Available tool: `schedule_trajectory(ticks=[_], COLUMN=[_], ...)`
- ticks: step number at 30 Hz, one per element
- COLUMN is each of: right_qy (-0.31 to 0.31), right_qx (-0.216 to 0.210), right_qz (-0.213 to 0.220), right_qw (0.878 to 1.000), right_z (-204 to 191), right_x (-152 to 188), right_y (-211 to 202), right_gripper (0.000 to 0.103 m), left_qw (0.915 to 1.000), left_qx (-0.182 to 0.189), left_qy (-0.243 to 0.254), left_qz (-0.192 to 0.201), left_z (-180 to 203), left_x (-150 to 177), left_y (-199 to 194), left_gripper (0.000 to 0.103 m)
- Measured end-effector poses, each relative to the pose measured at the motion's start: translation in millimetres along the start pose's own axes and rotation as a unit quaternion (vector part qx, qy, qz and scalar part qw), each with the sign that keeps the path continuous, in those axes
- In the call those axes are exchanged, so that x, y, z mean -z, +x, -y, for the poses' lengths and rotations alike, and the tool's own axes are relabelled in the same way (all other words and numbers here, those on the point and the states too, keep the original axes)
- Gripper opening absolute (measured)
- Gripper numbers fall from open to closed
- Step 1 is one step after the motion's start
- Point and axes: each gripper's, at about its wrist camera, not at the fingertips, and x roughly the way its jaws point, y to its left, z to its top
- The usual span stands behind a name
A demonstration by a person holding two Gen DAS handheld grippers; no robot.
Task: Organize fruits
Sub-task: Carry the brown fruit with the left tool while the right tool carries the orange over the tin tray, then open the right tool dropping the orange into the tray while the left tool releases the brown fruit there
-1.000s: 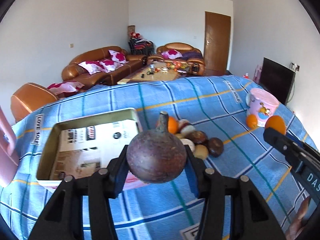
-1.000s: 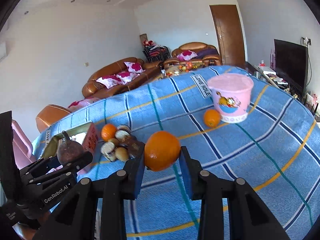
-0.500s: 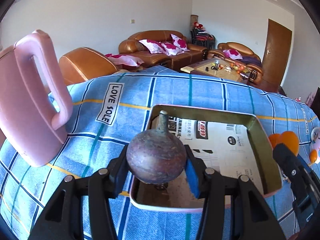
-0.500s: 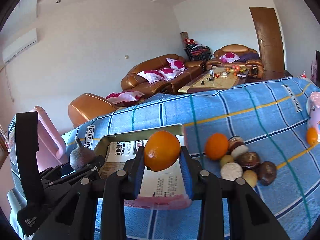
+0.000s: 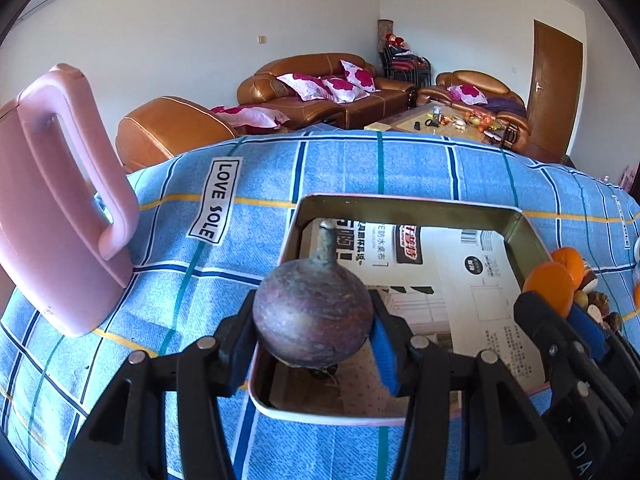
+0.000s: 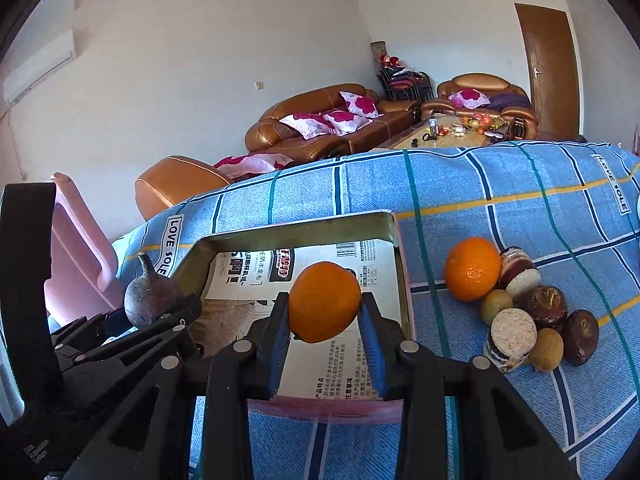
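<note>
both hand-held grippers have swung from the fruit pile over to the tray near the table's left edge, so drop-off looks next. left hand-held gripper is clamped on the purple fruit over the tray's near-left corner. right hand-held gripper is clamped on the orange above the tray's near edge.

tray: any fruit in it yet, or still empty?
Empty of fruit: the tray shows only printed paper lining. The orange and the dark stemmed fruit are gripped above it.
</note>
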Motion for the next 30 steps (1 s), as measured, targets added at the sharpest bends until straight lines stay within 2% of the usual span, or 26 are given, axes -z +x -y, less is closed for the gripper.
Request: schedule_trajectory(ticks=[17, 30], right_qy=[0.0, 0.004], right_qx=[-0.026, -0.035], right_qz=[-0.024, -0.023], right_qw=[0.999, 0.999], right_z=[1.3, 1.6], right_x=[0.1, -0.4], right_y=[9.3, 9.8], right_gripper=[0.037, 0.037], left_qw=[0.9983, 0.9983], left_qx=[-0.045, -0.046], left_qy=[0.033, 0.034], left_qz=[0.014, 0.014], left_z=[13.5, 14.7], left_x=[4.5, 5.4], left_y=[1.5, 1.0], left_gripper=[0.052, 0.053])
